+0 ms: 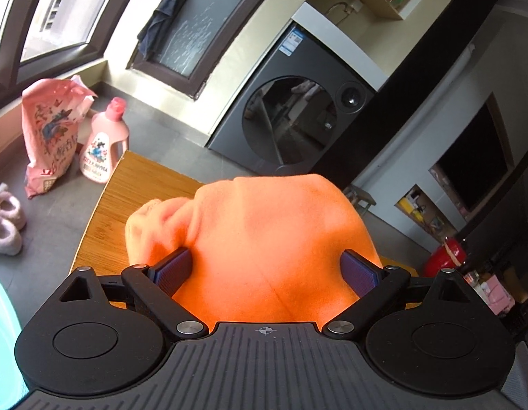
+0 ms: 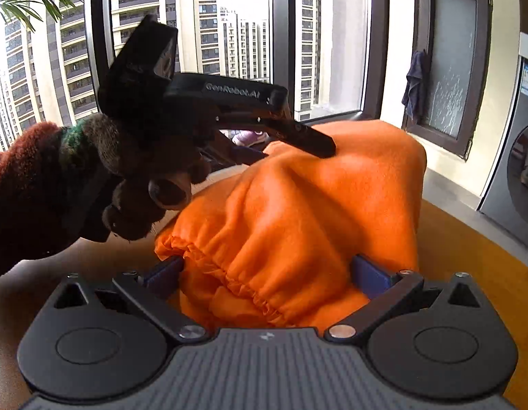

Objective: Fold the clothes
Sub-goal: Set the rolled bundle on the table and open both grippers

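- Spreading wide, right gripper (image 2: 267, 270) with orange garment (image 2: 298, 212) bunched between its blue pads, gathered elastic hem nearest the camera; pads flanking the cloth, not pinching it
- Standing wide apart too, left gripper (image 1: 265, 266), smooth orange fleece filling the gap, no clamping visible
- Reaching in from the left in the right wrist view, the left gripper held by a gloved hand (image 2: 127, 184), its fingers resting on top of the mound
- Lying heaped and rumpled on the wooden table (image 1: 141, 184), garment showing no flat panel or crisp crease; folding judged unfinished, flattening and squaring seemingly remaining
- Standing beyond on the floor: pink bottle (image 1: 105, 147), pink bag (image 1: 48, 130), washing machine (image 1: 294, 119)
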{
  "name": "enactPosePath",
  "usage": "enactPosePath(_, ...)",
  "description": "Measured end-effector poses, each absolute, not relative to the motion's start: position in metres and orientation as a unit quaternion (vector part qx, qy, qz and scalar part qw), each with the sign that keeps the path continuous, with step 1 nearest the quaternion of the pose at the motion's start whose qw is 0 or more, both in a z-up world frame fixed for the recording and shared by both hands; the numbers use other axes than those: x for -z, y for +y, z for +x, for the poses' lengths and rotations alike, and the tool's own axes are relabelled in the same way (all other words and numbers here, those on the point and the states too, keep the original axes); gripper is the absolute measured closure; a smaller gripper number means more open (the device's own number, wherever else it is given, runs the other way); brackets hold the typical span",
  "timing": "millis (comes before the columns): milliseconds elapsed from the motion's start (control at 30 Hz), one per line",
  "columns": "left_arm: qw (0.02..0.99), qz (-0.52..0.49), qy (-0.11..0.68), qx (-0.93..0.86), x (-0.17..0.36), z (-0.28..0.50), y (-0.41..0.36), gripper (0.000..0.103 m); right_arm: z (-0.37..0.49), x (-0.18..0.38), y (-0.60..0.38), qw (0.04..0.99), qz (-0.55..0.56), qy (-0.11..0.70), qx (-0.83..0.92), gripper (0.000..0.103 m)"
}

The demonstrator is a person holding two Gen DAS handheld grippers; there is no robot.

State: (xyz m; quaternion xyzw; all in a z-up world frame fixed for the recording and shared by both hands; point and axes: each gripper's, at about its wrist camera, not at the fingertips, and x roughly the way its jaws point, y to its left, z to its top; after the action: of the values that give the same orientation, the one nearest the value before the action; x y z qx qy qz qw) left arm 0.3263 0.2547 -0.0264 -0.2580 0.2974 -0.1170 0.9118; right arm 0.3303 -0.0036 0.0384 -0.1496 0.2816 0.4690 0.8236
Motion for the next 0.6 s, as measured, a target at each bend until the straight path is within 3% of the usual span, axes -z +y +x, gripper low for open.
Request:
enactPosePath(167,0.932,-0.201,0.286,0.092,0.003,0.305,0.237,0.005,0.309,-0.039,-0.004,0.838,-0.176,0.251,-0.452,0.0)
enactPosePath(367,0.953,-0.189,0.231,0.04,-0.022,0.207,0.204,0.0,0.278,-0.043,-0.053,0.862,-0.14,0.243,-0.422,0.0)
enactPosePath(600,0.941,-0.161,0.297,-0.021,-0.001,0.128,0.132,0.0,0.248,-0.04,-0.108,0.895,-0.09,0.244,-0.362,0.0)
